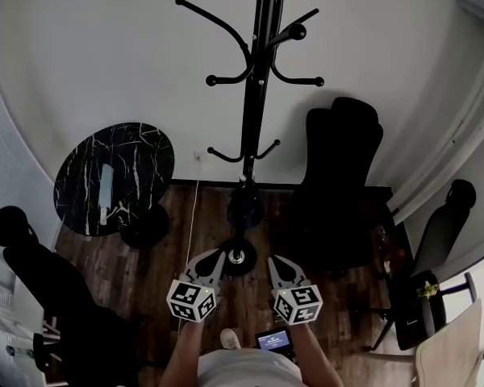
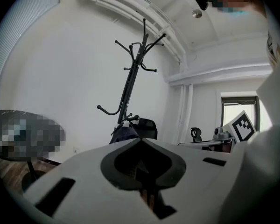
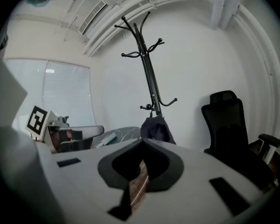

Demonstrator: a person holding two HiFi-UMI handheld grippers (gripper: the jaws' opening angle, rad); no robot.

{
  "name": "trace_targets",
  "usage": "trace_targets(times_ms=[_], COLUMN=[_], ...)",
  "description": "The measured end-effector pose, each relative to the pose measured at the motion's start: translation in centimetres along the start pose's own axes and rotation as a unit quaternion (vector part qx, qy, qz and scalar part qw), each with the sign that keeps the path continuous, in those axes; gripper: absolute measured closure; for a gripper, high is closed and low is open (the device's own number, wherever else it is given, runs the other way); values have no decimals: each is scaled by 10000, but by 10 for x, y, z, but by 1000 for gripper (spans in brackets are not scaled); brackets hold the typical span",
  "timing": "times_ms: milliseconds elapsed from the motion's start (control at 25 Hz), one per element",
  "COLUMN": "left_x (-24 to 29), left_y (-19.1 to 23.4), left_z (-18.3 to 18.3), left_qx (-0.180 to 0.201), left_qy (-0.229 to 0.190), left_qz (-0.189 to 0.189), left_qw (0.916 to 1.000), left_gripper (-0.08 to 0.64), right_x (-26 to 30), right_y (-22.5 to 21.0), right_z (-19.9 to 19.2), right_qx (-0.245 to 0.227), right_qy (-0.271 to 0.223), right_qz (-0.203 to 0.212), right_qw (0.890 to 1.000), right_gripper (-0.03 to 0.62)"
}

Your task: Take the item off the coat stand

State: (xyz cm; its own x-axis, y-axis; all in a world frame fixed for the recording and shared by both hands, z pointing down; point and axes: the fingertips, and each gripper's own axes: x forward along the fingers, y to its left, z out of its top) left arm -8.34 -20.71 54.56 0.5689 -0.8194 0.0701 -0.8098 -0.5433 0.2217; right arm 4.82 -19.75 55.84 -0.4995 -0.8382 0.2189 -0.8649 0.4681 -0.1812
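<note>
The left gripper (image 1: 216, 256) and right gripper (image 1: 276, 263), jaws together and empty, are facing the tall black metal coat stand (image 1: 254, 95). The dark blue cloth item (image 1: 246, 208) is hanging low on it, just beyond them. The jaws will need opening before reaching in, and the item lifting up off its hook.

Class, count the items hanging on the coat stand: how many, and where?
1. A dark item hangs from a low hook of the coat stand; the upper hooks are bare in both gripper views. Something small behind the pole could be hidden.
</note>
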Motion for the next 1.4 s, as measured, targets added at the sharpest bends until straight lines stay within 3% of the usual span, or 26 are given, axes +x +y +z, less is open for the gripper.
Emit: trace_targets(times_ms=[200, 400, 840, 1400], left_x=[9, 11, 23, 70], left_y=[7, 18, 35, 56], left_z=[6, 8, 14, -6], left_qx=[-19, 7, 125, 231], left_qy=[-49, -75, -51, 335], left_qz=[-150, -44, 153, 134], left_qw=[9999, 10000, 9998, 9991], left_gripper=[540, 540, 540, 538], right_x=[3, 2, 42, 75], right_y=[-1, -3, 3, -41], right_z=[4, 25, 23, 14], right_qx=[-121, 816, -79, -46], right_qy=[4, -425, -23, 223], right_qz=[-77, 110, -8, -399], right_qw=[9999, 9957, 10000, 9989], right_gripper=[581, 580, 580, 580])
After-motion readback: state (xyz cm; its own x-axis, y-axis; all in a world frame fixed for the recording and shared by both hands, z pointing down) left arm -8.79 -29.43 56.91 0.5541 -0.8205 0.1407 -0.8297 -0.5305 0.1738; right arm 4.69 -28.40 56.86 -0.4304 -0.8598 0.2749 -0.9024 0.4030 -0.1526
